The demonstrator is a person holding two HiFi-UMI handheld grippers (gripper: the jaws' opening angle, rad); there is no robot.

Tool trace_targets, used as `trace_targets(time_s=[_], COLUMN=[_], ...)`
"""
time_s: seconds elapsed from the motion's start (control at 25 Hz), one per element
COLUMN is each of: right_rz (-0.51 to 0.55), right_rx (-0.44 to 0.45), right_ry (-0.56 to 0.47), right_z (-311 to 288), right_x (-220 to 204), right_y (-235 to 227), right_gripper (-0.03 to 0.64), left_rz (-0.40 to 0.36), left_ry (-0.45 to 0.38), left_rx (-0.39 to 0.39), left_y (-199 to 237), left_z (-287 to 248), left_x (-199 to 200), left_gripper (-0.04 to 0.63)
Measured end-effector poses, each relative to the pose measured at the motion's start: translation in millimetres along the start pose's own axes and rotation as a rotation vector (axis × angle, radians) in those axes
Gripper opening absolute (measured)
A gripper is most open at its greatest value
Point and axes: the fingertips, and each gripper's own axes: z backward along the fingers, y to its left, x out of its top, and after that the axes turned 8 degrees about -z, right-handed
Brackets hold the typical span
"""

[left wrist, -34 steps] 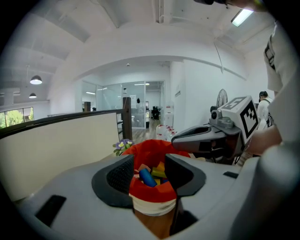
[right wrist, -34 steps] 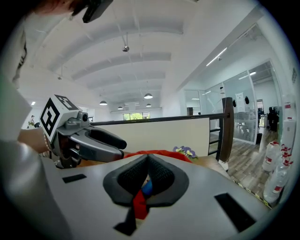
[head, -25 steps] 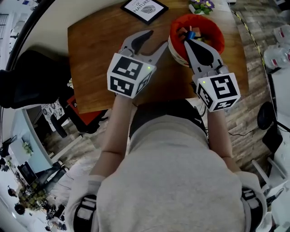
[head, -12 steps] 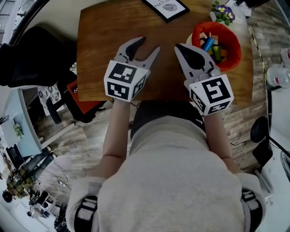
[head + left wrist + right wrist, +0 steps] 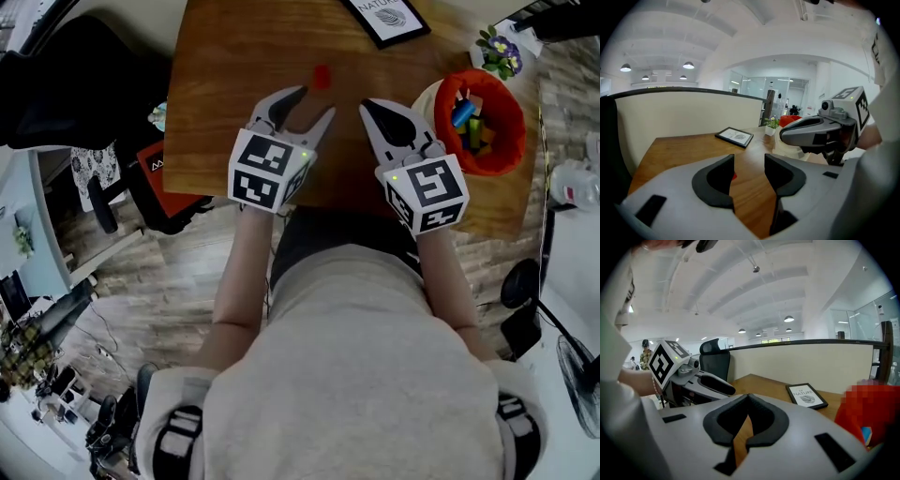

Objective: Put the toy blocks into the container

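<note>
A small red block lies on the wooden table, just beyond my left gripper. That gripper is open and empty. In the left gripper view a sliver of the red block peeks out beside the left jaw of the left gripper. My right gripper is shut with nothing in it, its tips meeting in the right gripper view. The red container stands to its right, with several coloured blocks inside. It also shows as a red container at the right edge.
A framed picture lies at the table's far side. A small pot of purple flowers stands behind the container. Office chairs and a dark seat are on the floor to the left of the table.
Both grippers have drawn back toward the table's near edge. The right gripper has left the container and moved left of it. The red block has come into view ahead of the left gripper.
</note>
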Motion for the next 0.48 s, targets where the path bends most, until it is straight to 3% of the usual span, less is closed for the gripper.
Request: trace_targets(time_s=[0.28, 0.48], right_rz=[-0.020, -0.040], right_rx=[0.004, -0.006], right_ry=[0.052, 0.096], right_z=[-35, -51], right_x=[-18, -38], right_y=[-6, -13], right_gripper=[0.012, 0.012], left_rz=[0.046, 0.038], left_ry=[0.051, 0.078], left_rx=[-0.003, 0.019], left_y=[15, 27], left_z=[-13, -25], left_x=[-26, -36], left_gripper=[0.210, 0.210])
